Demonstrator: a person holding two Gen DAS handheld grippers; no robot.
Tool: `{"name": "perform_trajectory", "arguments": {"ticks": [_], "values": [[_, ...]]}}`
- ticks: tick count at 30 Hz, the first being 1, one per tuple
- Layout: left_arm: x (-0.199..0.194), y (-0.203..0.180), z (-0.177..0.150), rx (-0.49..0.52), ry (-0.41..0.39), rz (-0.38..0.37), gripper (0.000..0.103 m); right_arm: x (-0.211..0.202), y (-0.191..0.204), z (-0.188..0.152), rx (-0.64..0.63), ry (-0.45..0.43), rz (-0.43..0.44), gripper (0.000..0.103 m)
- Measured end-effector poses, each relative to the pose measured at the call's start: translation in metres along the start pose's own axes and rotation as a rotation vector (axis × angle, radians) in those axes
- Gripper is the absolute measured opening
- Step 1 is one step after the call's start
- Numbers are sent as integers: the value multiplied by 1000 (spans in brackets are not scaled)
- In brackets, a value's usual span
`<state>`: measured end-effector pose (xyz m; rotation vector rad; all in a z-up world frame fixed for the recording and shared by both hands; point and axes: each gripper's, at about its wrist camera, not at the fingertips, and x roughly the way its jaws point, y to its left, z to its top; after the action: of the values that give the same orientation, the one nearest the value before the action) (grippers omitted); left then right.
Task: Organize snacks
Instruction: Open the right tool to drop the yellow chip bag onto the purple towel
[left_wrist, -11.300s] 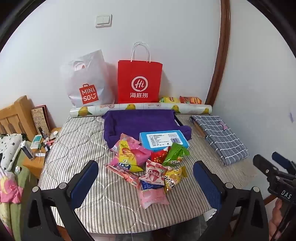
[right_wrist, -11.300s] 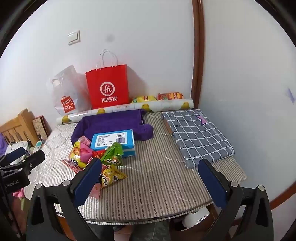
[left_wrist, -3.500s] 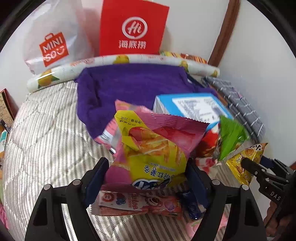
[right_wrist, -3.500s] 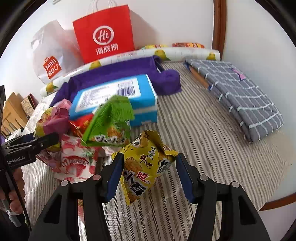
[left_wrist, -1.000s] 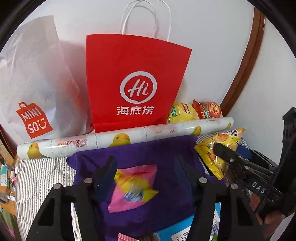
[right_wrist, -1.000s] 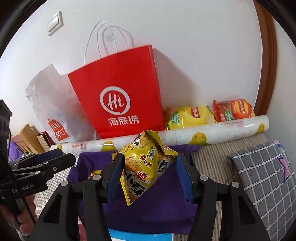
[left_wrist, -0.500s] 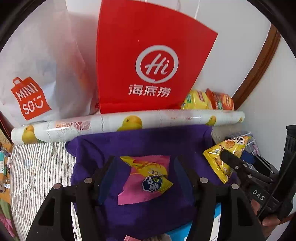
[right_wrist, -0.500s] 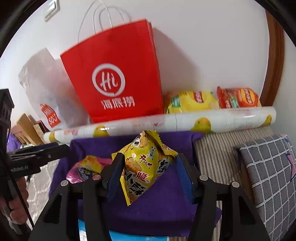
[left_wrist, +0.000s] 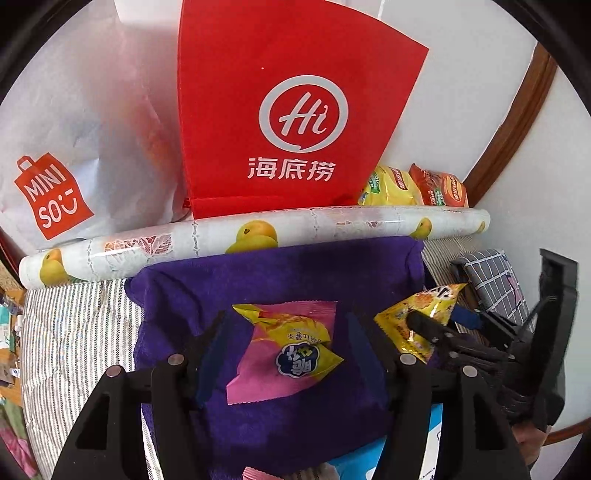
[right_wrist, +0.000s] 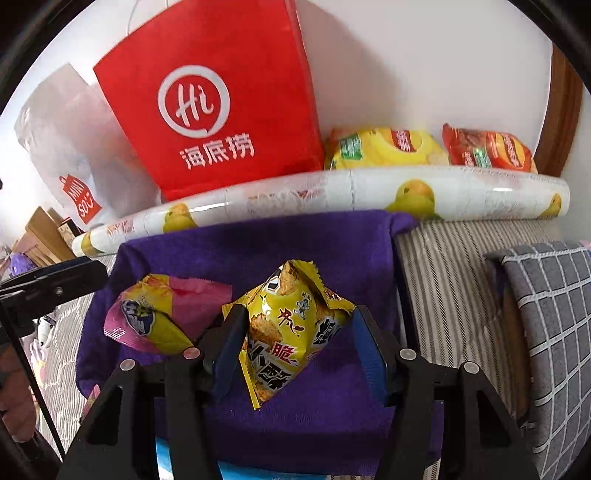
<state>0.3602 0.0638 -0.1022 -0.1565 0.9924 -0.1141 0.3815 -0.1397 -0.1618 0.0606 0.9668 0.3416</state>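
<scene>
A pink and yellow snack bag (left_wrist: 288, 343) lies flat on the purple cloth (left_wrist: 258, 280). My left gripper (left_wrist: 284, 350) stands open around it, and neither pad touches it. Just to its right, the right gripper's fingers (left_wrist: 436, 332) hold a yellow snack bag (left_wrist: 417, 314). In the right wrist view this yellow bag (right_wrist: 291, 325) sits between the pads of my right gripper (right_wrist: 295, 336), low over the purple cloth (right_wrist: 258, 240). The jaws are opening, but the pads still touch the bag. The pink bag (right_wrist: 162, 314) lies to its left.
Against the wall stand a red paper bag (left_wrist: 295, 110) and a white plastic bag (left_wrist: 74, 129), behind a fruit-printed roll (left_wrist: 258, 232). Yellow (right_wrist: 384, 147) and red (right_wrist: 487, 151) chip bags lie behind the roll. A grey checked cloth (right_wrist: 546, 314) lies right; a blue box (left_wrist: 354, 461) is near.
The right gripper has come down with the yellow bag to the purple cloth, beside the pink bag. The left gripper sank a little and tilted down, still open around the pink bag.
</scene>
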Motion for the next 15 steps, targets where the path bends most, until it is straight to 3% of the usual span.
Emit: {"name": "perform_trajectory", "arguments": {"ticks": [5,15], "values": [[-6,-4,0,17,-7,-6,66,4,4,-1,-18,25,-17,64],[-26,-13,0,29,-33,-25,75,-37,11,-15,-8,-35,-45,76]]}}
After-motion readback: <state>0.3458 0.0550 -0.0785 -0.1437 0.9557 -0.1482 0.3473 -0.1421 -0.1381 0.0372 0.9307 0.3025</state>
